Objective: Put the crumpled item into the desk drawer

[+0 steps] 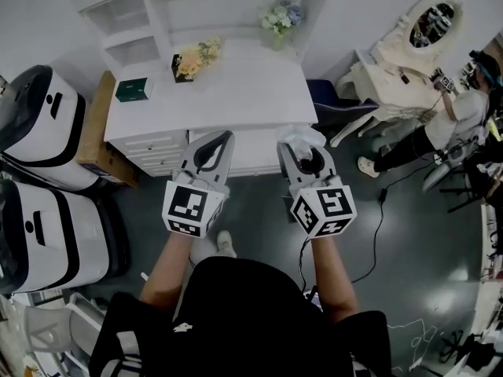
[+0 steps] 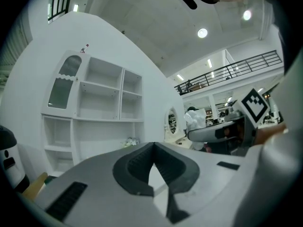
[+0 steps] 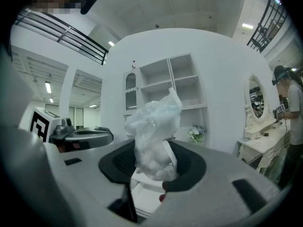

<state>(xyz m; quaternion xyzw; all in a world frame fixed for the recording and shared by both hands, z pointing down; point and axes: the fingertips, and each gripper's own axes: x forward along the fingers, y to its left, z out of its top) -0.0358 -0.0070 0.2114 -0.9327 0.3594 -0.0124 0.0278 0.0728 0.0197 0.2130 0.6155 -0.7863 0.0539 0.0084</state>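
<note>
**Right jaws pinch crumpled plastic in front of the desk**

My right gripper point(image 3: 152, 150) is clamped on the crumpled item point(image 3: 154, 122), a wad of clear plastic that sticks up above the jaws. In the head view the right gripper point(image 1: 297, 146) holds that wad point(image 1: 302, 135) just at the front edge of the white desk point(image 1: 236, 93). My left gripper point(image 2: 154, 148) has its jaws pressed together with nothing between them. It sits point(image 1: 222, 137) beside the right one, also at the desk front. A green box point(image 1: 131, 89) and flowers point(image 1: 196, 57) are on the desktop.
</note>
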